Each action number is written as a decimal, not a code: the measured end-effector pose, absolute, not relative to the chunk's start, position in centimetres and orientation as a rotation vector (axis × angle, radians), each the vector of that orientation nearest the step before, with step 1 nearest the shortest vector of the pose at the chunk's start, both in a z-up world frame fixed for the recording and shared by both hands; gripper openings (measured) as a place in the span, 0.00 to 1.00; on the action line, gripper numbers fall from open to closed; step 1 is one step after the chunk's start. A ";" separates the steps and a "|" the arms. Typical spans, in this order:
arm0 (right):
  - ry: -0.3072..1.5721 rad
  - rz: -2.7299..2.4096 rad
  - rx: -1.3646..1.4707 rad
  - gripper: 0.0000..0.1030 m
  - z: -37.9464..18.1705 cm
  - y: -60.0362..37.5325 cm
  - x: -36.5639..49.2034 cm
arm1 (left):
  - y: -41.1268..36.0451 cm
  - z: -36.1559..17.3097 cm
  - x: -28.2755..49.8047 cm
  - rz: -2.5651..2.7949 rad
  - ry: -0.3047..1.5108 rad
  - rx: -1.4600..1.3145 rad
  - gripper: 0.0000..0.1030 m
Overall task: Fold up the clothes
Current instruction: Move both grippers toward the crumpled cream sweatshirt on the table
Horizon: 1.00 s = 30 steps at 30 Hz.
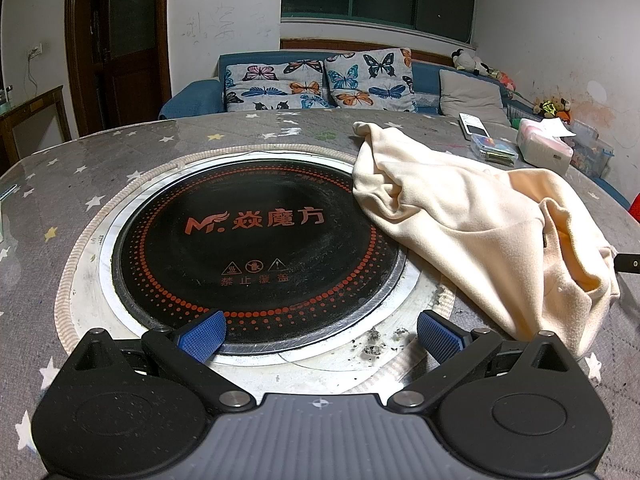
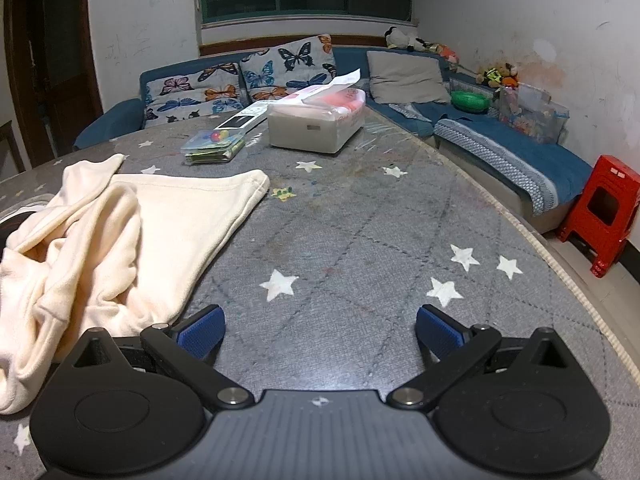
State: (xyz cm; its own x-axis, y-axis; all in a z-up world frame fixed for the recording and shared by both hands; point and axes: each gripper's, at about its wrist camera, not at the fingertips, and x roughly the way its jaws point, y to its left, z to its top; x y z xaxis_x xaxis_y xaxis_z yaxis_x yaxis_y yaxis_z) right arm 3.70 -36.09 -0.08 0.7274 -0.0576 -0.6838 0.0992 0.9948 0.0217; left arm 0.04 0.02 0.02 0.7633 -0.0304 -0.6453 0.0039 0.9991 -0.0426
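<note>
A: Nearest us, our left gripper (image 1: 318, 334) has its jaws wide apart over the round induction cooktop (image 1: 256, 248) set in the table; our right gripper (image 2: 320, 330) is just as wide apart above the bare star-printed tablecloth (image 2: 360, 240). Neither holds anything.

B: What could go wrong?

A: The cream garment (image 1: 480, 224) lies crumpled, layers bunched. We might pinch two layers together and fold in a twist. One edge also overlaps the cooktop rim, so dragging could pull it through the crumbs (image 1: 376, 346) there.

B: And where is it from the jaws?

A: Right of the left jaws, left of the right ones (image 2: 120, 232), between us. Beyond it sit a tissue box (image 2: 316, 124) and a small clear case (image 2: 214, 146).
</note>
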 end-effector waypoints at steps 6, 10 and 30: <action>0.676 -0.032 0.035 1.00 1.5 -34.5 1.1 | 0.2 -0.1 0.5 -0.022 0.708 -0.038 1.00; 0.686 0.042 0.024 1.00 2.3 -33.0 -0.3 | 0.0 0.1 0.3 -0.017 0.711 -0.029 1.00; 0.692 0.164 -0.003 1.00 3.9 -28.6 -5.1 | -2.8 3.1 -3.6 -0.039 0.699 -0.053 1.00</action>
State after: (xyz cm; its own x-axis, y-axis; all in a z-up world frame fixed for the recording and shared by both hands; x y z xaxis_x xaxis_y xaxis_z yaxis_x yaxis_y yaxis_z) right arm -5.05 -28.64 3.88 0.7579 0.1495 -0.6351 -0.1518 0.9871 0.0512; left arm -3.61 -2.79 3.11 0.7650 -0.0531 -0.6418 0.0178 0.9980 -0.0614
